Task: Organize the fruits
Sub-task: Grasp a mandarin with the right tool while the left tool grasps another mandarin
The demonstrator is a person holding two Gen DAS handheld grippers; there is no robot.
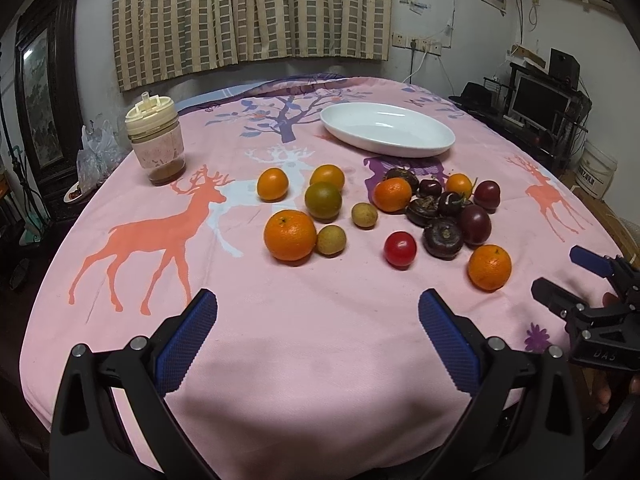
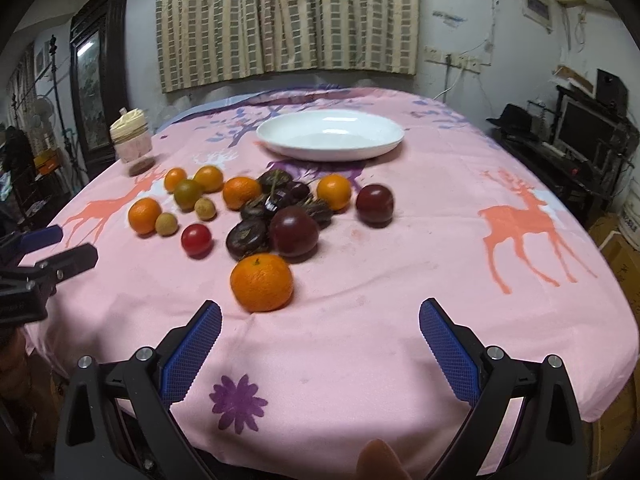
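Several fruits lie loose on a pink deer-print tablecloth point(image 1: 320, 360): oranges such as a big one point(image 1: 289, 234) and a near one point(image 2: 262, 282), a green-orange citrus point(image 1: 323, 199), two longans point(image 1: 331, 240), a red tomato point(image 1: 400, 249), dark plums point(image 2: 294, 231) and dark water chestnuts point(image 2: 247, 239). An empty white oval dish point(image 1: 387, 129) stands behind them. My left gripper point(image 1: 318, 314) is open and empty, short of the fruits. My right gripper point(image 2: 320, 322) is open and empty, just behind the near orange; it also shows in the left wrist view point(image 1: 560, 276).
A lidded jar point(image 1: 156, 140) stands at the table's far left. A dark framed cabinet point(image 1: 44, 92) is left of the table. A shelf with a monitor point(image 1: 540, 100) is on the right. Curtains hang behind.
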